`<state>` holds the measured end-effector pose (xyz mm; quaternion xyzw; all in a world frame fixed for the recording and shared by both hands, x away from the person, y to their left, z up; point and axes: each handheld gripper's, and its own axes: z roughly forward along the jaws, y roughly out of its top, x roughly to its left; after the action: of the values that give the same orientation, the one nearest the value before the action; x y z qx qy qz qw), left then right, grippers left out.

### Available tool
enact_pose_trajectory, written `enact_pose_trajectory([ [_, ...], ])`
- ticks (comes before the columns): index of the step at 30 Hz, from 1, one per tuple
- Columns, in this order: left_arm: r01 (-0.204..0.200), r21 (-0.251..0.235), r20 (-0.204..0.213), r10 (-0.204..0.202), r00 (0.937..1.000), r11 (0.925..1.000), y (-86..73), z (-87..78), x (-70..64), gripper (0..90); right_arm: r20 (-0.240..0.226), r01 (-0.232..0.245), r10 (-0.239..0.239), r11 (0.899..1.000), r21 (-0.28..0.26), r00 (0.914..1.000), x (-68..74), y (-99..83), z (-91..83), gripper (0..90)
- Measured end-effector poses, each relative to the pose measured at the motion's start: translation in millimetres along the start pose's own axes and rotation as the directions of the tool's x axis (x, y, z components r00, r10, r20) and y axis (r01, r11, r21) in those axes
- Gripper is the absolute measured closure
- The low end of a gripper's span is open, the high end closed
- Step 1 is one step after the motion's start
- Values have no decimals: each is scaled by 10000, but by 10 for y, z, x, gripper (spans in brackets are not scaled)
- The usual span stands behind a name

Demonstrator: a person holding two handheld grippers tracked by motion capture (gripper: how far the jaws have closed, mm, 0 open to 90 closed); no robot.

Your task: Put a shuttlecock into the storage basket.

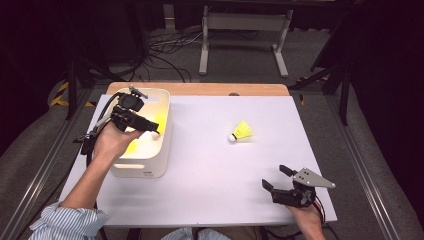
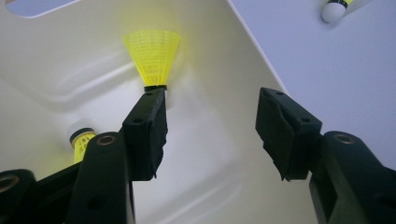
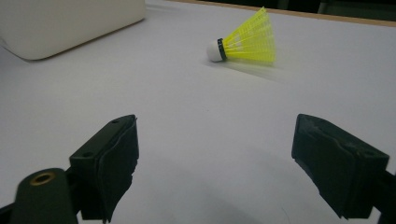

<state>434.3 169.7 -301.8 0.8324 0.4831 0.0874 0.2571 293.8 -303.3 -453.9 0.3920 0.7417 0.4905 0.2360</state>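
Observation:
A white bin (image 1: 142, 167) stands at the table's left. My left gripper (image 1: 154, 128) hangs open over its inside, with nothing between the jaws. In the left gripper view my left gripper (image 2: 212, 100) looks down at the bin's wall (image 2: 60, 60), where a yellow shuttlecock (image 2: 153, 56) lies just past one jaw tip and a second one (image 2: 81, 138) peeks out beside the jaw. Another yellow shuttlecock (image 1: 241, 132) lies on its side mid-table, also seen as the shuttlecock (image 3: 245, 43) ahead of my open right gripper (image 3: 217, 126). The right gripper (image 1: 276, 176) sits near the front right corner.
The white tabletop (image 1: 215, 170) spreads between the bin and the right gripper. The bin's outer corner (image 3: 65, 23) shows at the far left of the right gripper view. A metal frame and cables (image 1: 165, 55) lie on the floor beyond the table.

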Motion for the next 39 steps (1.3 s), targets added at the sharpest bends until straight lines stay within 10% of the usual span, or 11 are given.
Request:
enact_pose_trajectory([
  [39,-1051,-55,601,1052,9926,9945,235,124,-403,426,72,-77,75,9998,168,9999,2,-11,22,147],
])
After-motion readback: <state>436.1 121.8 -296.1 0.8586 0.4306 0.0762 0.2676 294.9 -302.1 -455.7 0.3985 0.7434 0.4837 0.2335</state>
